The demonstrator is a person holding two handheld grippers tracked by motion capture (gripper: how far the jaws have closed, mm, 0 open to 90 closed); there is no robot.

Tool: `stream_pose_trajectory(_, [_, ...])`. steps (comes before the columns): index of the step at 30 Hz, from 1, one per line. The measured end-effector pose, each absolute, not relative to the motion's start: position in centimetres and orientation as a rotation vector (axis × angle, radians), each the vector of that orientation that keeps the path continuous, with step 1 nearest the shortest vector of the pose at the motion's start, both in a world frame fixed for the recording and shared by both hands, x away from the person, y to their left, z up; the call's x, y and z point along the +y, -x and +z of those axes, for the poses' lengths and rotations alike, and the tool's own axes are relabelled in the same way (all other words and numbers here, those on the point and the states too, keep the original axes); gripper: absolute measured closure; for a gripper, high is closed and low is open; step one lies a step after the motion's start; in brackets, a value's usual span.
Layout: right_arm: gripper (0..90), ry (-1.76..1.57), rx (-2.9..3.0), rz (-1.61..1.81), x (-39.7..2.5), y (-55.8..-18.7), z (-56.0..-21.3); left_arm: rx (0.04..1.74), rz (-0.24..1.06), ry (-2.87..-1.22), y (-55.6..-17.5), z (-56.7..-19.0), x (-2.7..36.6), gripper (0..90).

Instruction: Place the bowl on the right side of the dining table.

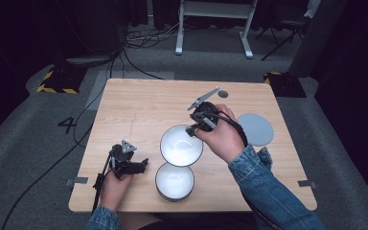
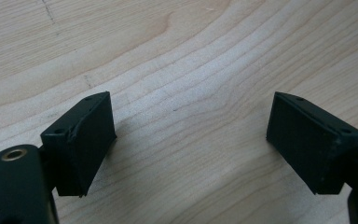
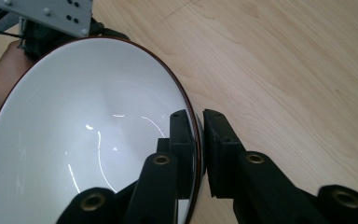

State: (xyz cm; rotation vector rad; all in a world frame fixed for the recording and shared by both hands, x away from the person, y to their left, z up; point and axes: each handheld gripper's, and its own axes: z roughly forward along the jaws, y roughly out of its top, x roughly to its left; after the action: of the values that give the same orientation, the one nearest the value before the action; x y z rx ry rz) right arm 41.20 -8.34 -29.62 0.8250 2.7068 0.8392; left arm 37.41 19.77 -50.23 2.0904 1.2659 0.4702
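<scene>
the right tool (image 3: 199,140) pinches the rim of a white bowl (image 1: 181,145), tilted above a second bowl (image 1: 174,181) near the desk's (image 1: 139,105) front edge; the left tool (image 2: 191,140) rests wide open, holding nothing.

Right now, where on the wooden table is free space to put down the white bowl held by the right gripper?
Free: the far left of the light wooden table, beyond the left gripper. Crowded: the near middle, where the second white bowl sits beside the held white bowl; the grey round disc occupies the right edge.

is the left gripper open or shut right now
Open. In its own view the left gripper has its two black jaws spread wide apart, with bare wooden table between them and nothing held.
</scene>
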Motion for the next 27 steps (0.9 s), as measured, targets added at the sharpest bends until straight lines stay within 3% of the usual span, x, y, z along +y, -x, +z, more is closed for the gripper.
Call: stream_pose_trajectory(27, [82.9, -1.232, 2.479, 0.782, -16.3, -50.1, -28.7, 1.268, 0.468, -2.089, -37.4, -50.3, 19.8, 15.6])
